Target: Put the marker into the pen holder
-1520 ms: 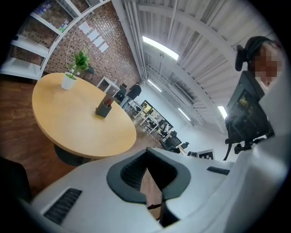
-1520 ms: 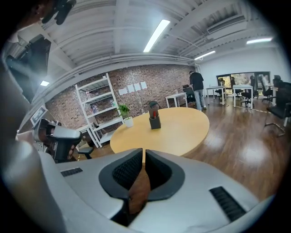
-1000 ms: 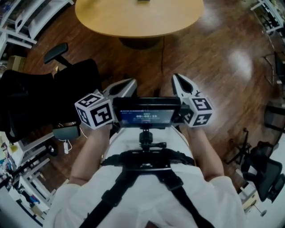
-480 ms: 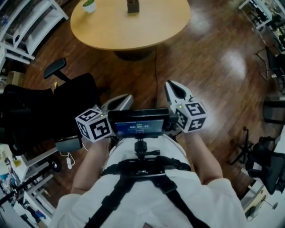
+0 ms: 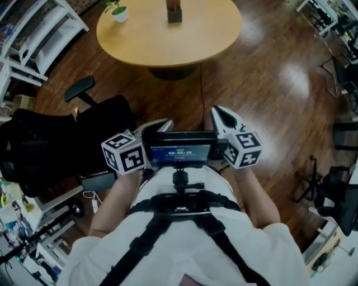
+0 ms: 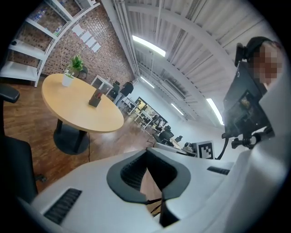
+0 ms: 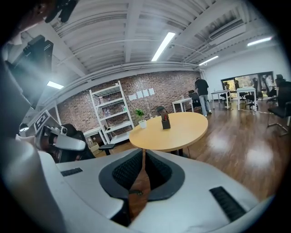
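1. Table [image 5: 168, 39]: round, smooth pale wood top, standing on a glossy brown plank floor [image 5: 268, 84].
2. Pen holder [image 5: 174, 12]: small dark square box, upright on the table's far part. A reddish tip shows in it; we cannot tell whether it is the marker.
3. Potted plant [image 5: 118, 11]: white pot, on the same table, apart from the holder.
4. Left gripper [image 5: 165, 123]: white shell, dark ribbed pads [image 6: 130, 173]; tips pressed together, nothing between them.
5. Right gripper [image 5: 218, 111]: same build; jaws drawn to a thin slit, empty.
6. Both flank a dark screen [image 5: 179, 149] at our chest, well apart from the table.
7. Change: a second ago only the table's near edge showed; the holder and plant have since come into view.
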A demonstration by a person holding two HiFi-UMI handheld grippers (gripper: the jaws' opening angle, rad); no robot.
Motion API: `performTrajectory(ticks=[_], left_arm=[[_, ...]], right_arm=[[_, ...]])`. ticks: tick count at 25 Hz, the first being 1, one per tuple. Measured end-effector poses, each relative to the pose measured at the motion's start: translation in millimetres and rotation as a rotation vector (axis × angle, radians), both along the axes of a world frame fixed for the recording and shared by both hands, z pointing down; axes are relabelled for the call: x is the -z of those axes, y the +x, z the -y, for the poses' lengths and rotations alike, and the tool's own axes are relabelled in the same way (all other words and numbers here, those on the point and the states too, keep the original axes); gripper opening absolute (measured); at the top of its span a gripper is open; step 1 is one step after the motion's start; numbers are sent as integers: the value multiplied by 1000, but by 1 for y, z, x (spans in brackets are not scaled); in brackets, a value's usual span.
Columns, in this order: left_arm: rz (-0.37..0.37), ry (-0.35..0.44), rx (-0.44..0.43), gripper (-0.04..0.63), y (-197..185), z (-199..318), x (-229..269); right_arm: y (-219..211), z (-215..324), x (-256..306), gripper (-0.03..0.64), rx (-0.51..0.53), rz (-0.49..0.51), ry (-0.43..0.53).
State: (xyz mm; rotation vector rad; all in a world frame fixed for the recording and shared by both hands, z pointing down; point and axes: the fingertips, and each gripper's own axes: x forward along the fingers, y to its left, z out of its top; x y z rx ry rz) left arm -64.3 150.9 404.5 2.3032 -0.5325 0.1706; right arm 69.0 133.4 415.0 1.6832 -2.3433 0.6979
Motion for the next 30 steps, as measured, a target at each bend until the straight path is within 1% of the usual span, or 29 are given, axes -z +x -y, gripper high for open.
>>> performTrajectory(ticks=[3,7,10,12,14,16,19,23,26,30], left_arm=[[1,-12,-28,-8,-6,-6,-3],[6,-20,-75,-8,12,-19,-3],[-7,-37,-91,-8,5,-22,-5],[-10,-28,-100,-8,1,-20,-6],[-7,-21,-90,-8,-4,-18,-9],[-4,-36,-61,-8,-10,-23,-13],[-4,-50,-25,-8,-5,-35,-9],[-21,-22,16,-8,14,-27,5],[-23,-3,22,-8,27,-23,13],[-21,3,19,-8,26,-22,19]], right_arm=[[-5,-9,0,8,-25,4,-3],[3,-28,4,8,-57,23,-18],[-9,-37,10,8,-72,31,-17],[-16,-38,14,8,-78,36,-6],[-21,-41,8,8,-75,42,-7],[-23,-50,-3,9,-61,52,-33],[-18,-65,0,8,-25,65,-59],[-3,-63,20,8,11,66,-27],[9,-57,23,8,11,63,-16],[3,-52,22,8,22,65,-15]])
